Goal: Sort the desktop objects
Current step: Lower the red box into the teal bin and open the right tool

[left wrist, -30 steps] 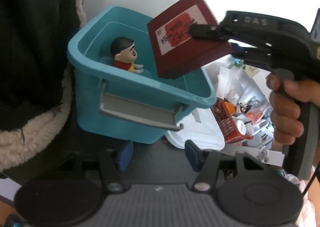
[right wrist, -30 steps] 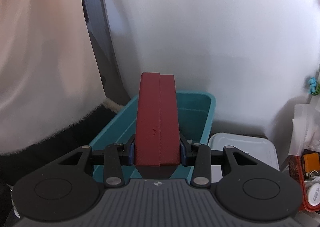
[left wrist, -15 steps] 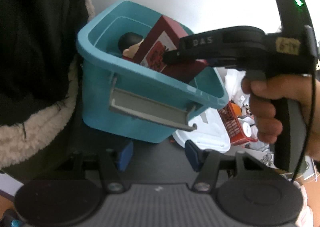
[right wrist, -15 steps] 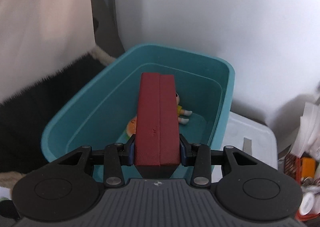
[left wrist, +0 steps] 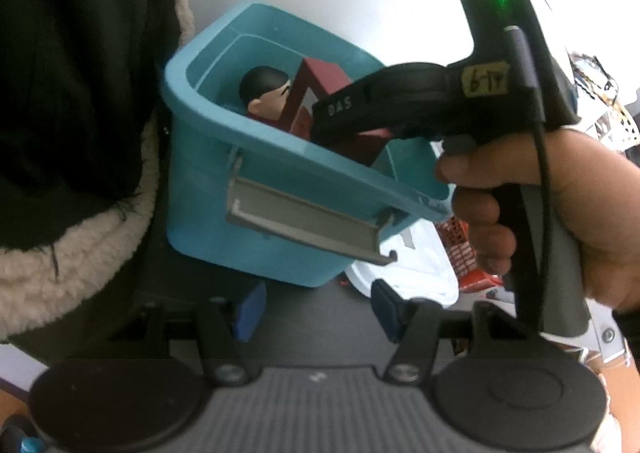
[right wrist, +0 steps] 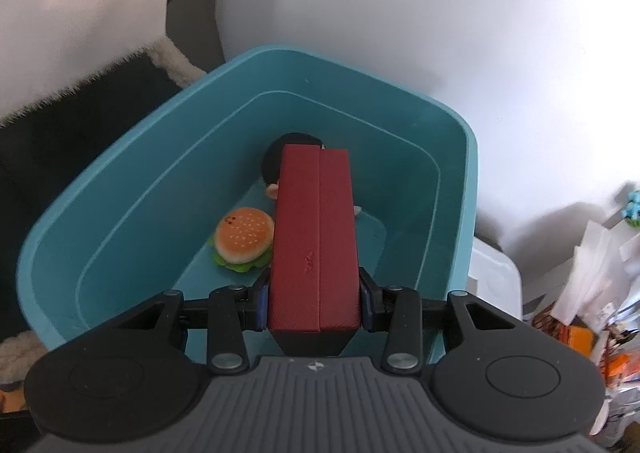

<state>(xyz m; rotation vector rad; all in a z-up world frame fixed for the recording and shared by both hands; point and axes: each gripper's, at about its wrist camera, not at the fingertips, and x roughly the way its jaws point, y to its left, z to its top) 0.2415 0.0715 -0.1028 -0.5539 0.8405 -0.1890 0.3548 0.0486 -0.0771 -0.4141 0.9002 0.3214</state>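
Note:
My right gripper [right wrist: 313, 303] is shut on a dark red box [right wrist: 314, 237] and holds it inside the teal bin [right wrist: 132, 213], above the bin floor. A toy burger [right wrist: 243, 240] lies on the floor left of the box. A black-haired cartoon figure [right wrist: 276, 165] sits behind the box, mostly hidden. In the left wrist view the red box [left wrist: 320, 81] leans beside the figure [left wrist: 264, 93] in the bin [left wrist: 208, 213], under the right gripper's body. My left gripper [left wrist: 316, 311] is open and empty, in front of the bin.
A white lidded container [left wrist: 412, 273] sits right of the bin, with a red basket [left wrist: 464, 253] of small items behind it. Black and cream fleece fabric [left wrist: 80, 133] lies against the bin's left side. A white wall stands behind. Cluttered papers [right wrist: 592, 265] lie at far right.
My right gripper has carried the red box from above the bin down into it, close to the figure and burger. My left gripper has stayed open and nearly still.

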